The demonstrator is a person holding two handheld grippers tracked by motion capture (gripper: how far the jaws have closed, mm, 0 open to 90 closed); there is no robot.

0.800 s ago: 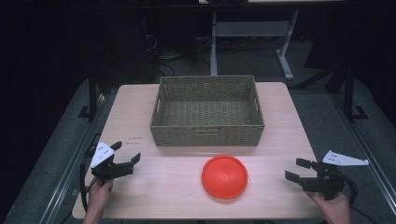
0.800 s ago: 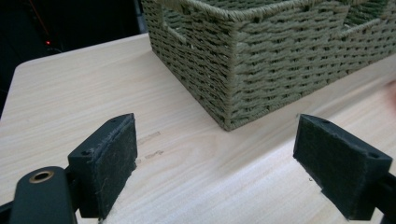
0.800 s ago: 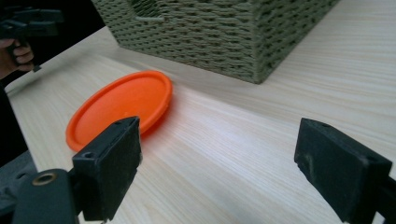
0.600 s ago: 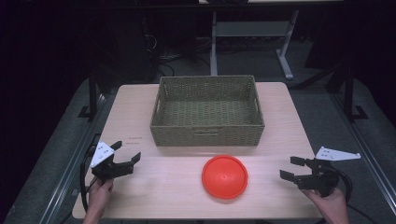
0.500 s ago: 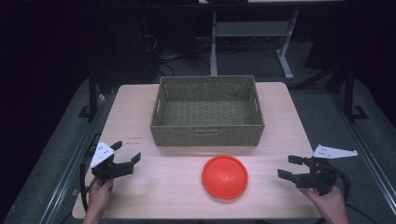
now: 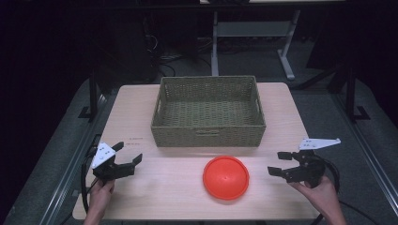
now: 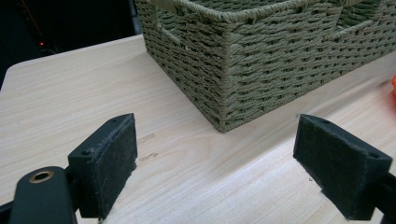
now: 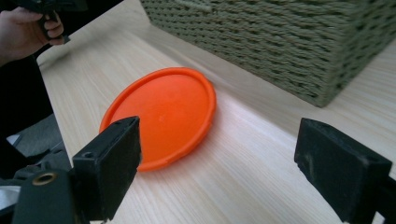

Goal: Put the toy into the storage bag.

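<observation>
In the high view, a light wooden table (image 6: pixel 141 117) is seen from above against a dark room. A woven olive basket (image 6: pixel 209 111) is set at the upper centre of the tabletop. An orange disc (image 6: pixel 225 177) is laid flat just below the basket, near the lower centre of the frame. The left gripper (image 6: pixel 127 157) is held at the lower left, its jaws spread apart with nothing between them. The right gripper (image 6: pixel 277 164) is held at the lower right, pointed toward the disc but apart from it, its jaws likewise spread and empty.

In the left gripper view, the two black padded jaws are seen wide apart at the bottom corners, with bare table between them. A corner of the basket (image 7: pixel 261 56) is placed at the upper centre.

In the right gripper view, the jaws are seen fully spread and empty. The disc (image 8: pixel 161 114) is shown left of centre, partly behind the left jaw, with the basket (image 8: pixel 280 42) across the upper right. A hand (image 8: pixel 25 30) is visible in the upper left corner.
</observation>
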